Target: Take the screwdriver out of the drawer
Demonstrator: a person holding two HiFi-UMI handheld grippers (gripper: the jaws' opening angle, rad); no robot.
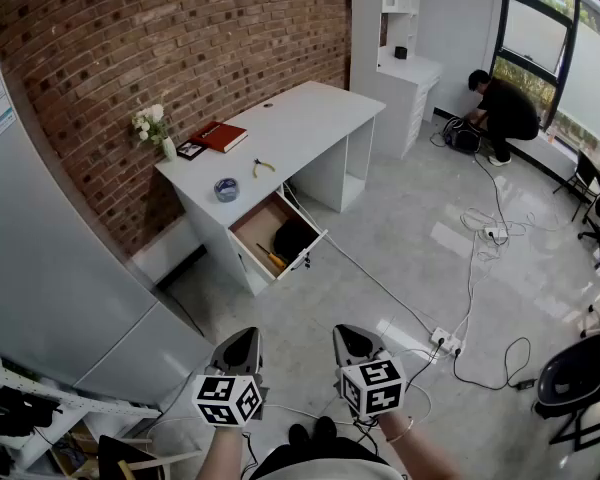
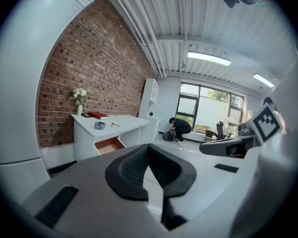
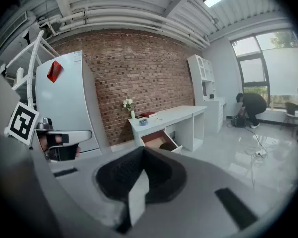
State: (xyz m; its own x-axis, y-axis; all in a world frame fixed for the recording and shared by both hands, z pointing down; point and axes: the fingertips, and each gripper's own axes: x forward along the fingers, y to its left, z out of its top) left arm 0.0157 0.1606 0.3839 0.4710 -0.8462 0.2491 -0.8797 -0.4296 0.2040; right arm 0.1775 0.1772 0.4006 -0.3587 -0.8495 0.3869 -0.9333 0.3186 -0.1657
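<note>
Desk (image 1: 310,118) against brick wall (image 1: 180,28), drawer (image 1: 258,226) open.

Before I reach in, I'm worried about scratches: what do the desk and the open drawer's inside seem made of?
Desk: probably painted or laminated board; its white surface is even, grainless, with a soft sheen. Drawer inside: likely wood or wood-look board; flat matte brown against the white front.
</note>
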